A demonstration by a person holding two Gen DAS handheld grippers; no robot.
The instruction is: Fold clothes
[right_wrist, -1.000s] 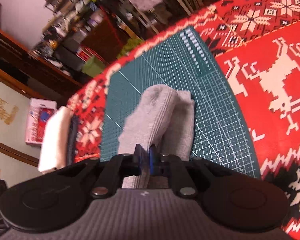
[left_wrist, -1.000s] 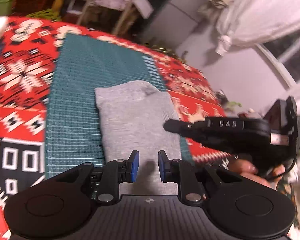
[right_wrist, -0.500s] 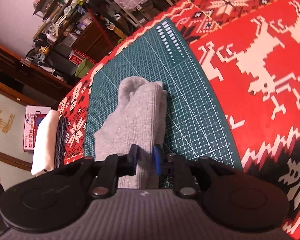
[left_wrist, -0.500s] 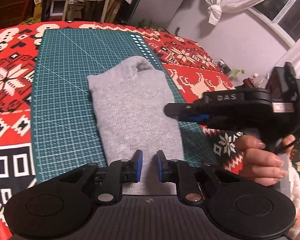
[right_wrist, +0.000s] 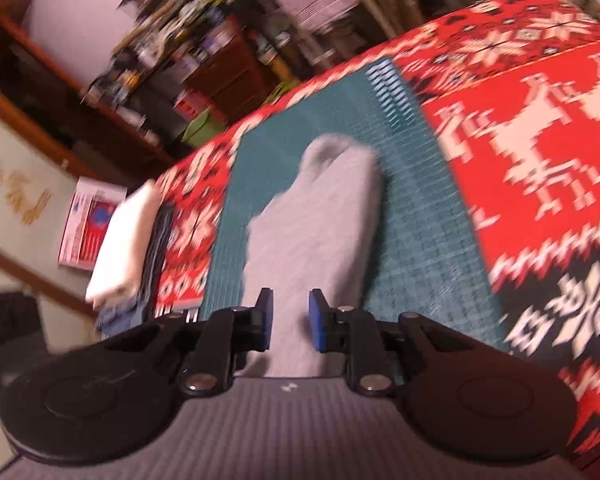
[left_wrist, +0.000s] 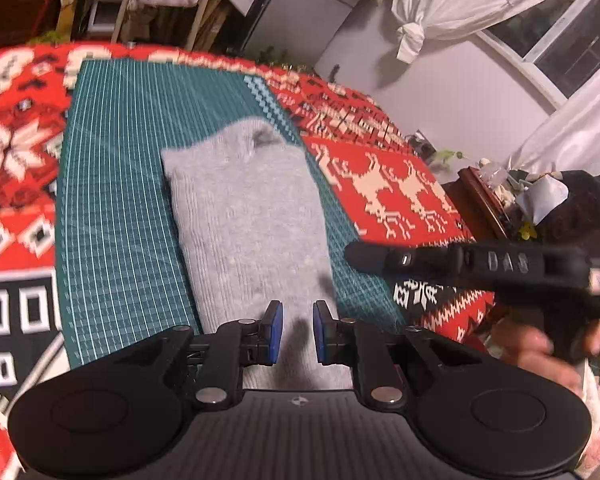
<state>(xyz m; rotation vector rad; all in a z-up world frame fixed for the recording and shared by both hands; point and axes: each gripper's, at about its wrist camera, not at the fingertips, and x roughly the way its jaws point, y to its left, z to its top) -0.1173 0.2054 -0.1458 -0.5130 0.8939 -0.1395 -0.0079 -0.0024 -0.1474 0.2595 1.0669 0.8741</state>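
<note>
Released since a second ago: right gripper [right_wrist: 290, 320], jaws now parted and empty over the grey folded garment [left_wrist: 248, 224]. Left gripper [left_wrist: 294, 332]: jaws apart, empty. Garment lies flat on green cutting mat [left_wrist: 116, 184] over red patterned cloth [left_wrist: 380, 176]; white folded stack [right_wrist: 124, 240] at mat's far side.

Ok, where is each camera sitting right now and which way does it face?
Left wrist: on the left gripper, looking along the gray garment on the green mat; the right gripper and a hand show at right.
Right wrist: on the right gripper, tilted, facing the garment and a folded stack.
Shared: garment, mat, red cloth.
</note>
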